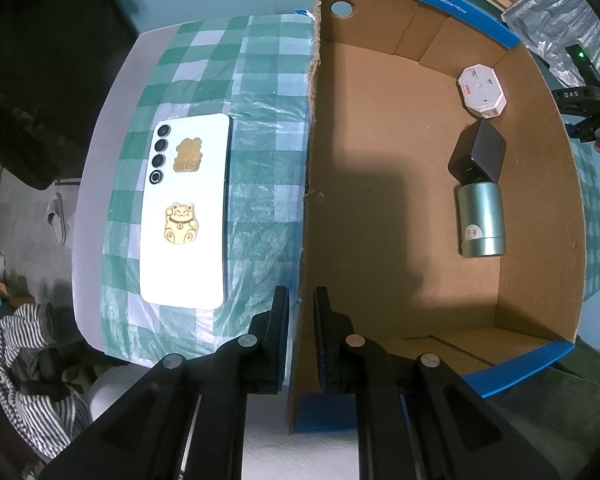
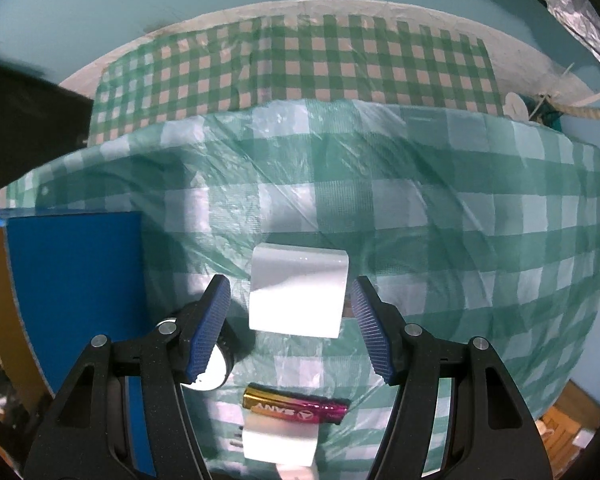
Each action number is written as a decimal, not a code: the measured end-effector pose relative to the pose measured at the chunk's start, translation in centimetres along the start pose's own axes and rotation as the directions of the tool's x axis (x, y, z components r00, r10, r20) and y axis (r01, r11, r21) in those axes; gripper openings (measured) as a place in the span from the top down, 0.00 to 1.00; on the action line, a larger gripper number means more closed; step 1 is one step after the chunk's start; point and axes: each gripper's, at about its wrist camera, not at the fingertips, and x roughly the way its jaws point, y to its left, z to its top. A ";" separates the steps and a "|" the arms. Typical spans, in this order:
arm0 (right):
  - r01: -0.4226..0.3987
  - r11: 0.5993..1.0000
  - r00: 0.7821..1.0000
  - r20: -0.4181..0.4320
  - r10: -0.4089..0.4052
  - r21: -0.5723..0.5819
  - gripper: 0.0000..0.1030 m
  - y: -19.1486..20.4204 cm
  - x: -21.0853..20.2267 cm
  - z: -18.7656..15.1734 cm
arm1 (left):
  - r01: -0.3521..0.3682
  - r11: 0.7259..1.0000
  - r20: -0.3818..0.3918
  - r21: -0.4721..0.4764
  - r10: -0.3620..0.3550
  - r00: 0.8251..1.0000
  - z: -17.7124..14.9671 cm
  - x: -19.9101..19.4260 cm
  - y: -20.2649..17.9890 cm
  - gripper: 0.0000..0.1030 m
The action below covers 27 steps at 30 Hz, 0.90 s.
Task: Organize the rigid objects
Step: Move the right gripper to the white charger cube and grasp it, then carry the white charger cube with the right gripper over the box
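Note:
In the left wrist view my left gripper (image 1: 301,300) is shut on the left wall of the cardboard box (image 1: 308,152), one finger on each side of it. Inside the box lie a white octagonal box (image 1: 482,90), a black cube (image 1: 478,151) and a pale green cylinder (image 1: 482,219). A white phone (image 1: 186,210) with gold stickers lies on the checked cloth left of the box. In the right wrist view my right gripper (image 2: 290,320) is open, its fingers either side of a white block (image 2: 297,290). A pink-gold battery (image 2: 294,409) rests on another white block (image 2: 278,442) below.
The blue outer wall of the box (image 2: 76,300) stands left of my right gripper. A round black-rimmed white object (image 2: 214,368) lies behind the right gripper's left finger. The green checked cloth (image 2: 460,260) covers the table. The other gripper's black handle (image 1: 588,108) shows beyond the box.

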 end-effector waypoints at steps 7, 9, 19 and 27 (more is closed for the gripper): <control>0.012 1.000 1.000 -0.001 -0.012 0.021 0.38 0.1 1.0 0.1 | -0.001 1.000 -0.005 -0.003 0.001 1.000 0.0 0.0 0.0 0.89; 0.021 1.000 1.000 0.001 -0.021 0.021 0.40 0.2 1.3 0.1 | -0.002 1.000 -0.003 -0.001 0.002 1.000 0.1 0.0 0.0 0.89; 0.086 0.992 0.995 0.061 -0.081 -0.089 0.51 1.4 1.1 -0.9 | -0.001 1.000 -0.003 0.001 0.001 1.000 0.2 0.0 -0.1 0.89; 0.091 0.972 0.994 0.078 -0.076 -0.218 0.51 2.7 -0.1 -2.2 | -0.001 1.000 -0.002 0.014 0.001 1.000 0.3 -0.1 -0.1 0.89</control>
